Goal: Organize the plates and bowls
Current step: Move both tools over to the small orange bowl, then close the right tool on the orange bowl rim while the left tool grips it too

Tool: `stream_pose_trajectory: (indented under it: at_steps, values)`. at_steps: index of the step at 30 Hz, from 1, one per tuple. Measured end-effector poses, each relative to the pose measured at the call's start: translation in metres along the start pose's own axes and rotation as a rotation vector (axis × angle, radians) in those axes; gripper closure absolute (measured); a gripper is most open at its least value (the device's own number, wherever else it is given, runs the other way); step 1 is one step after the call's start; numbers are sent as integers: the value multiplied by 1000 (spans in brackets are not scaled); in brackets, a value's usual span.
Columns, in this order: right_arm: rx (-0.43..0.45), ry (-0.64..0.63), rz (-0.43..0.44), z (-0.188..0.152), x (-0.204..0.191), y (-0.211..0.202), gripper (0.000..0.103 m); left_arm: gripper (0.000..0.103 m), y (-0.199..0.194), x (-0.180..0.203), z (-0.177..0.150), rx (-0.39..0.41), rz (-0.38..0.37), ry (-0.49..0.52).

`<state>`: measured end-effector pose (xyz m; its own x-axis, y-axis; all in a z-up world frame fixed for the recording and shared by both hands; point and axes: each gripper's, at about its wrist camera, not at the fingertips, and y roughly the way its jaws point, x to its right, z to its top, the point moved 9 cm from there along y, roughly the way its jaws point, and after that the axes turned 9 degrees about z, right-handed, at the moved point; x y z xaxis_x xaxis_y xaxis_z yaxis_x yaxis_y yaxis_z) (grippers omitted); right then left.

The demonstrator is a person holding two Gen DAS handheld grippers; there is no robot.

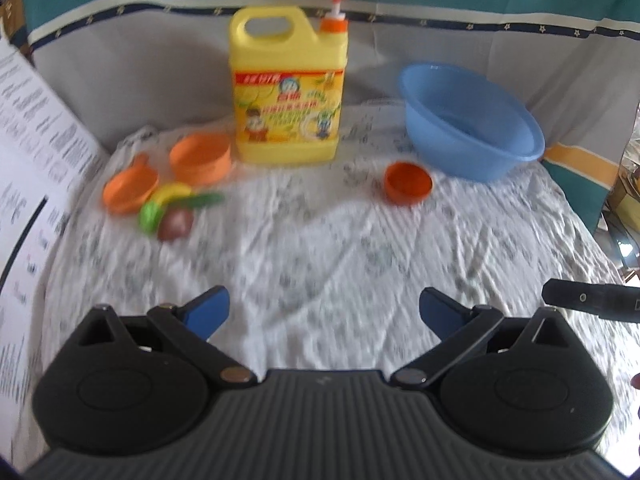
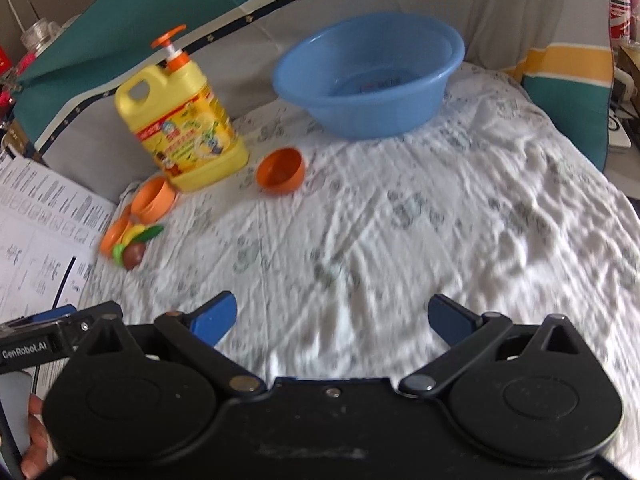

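A dark orange bowl [image 1: 408, 182] [image 2: 280, 170] stands alone on the white cloth, in front of a blue basin [image 1: 470, 120] [image 2: 366, 74]. A light orange bowl [image 1: 201, 157] [image 2: 154, 198] and an orange plate [image 1: 130, 193] [image 2: 114, 232] sit at the left near toy fruit [image 1: 172, 210] [image 2: 134, 246]. My left gripper [image 1: 324, 314] is open and empty, well short of them. My right gripper [image 2: 332, 320] is open and empty too.
A yellow detergent jug [image 1: 288, 88] [image 2: 182, 118] stands at the back between the bowls. Printed paper sheets [image 1: 32, 152] [image 2: 36, 224] lie along the left edge. A teal and grey fabric wall [image 1: 120, 40] encloses the back.
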<state>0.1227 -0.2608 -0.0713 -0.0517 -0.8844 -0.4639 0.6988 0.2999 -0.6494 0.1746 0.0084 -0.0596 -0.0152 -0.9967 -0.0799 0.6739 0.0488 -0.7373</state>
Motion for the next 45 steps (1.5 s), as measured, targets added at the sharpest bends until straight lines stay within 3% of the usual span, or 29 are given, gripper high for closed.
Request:
stream_pose_trajectory:
  at_steps: [12,16,25,31,35,36,39,45]
  values:
    - [82,37,-15,74,13,61,0,0,79,33,64,47,-22,53]
    - [76,51,3,91,13,91,16,4,107,49,73,24,-69,56]
    - [27,64,77,114,6,154,59,21,161,84,81,-37,-116,84]
    - [-15,54,108,115,-3,184,76,34,181,89,81,-68,-138,67]
    - [-37,64,115,114,-5,200,91,56,192,95,79,-97,-162,64]
    - [-39,68,120,113,-5,203,93,65,194,97,78,-103,-170,65]
    - [-40,67,135,109,-8,207,97,81,197,102,76,-107,-189,69]
    - [-49,100,148,103,-9,207,97,83,195,101,75,-119,-191,66]
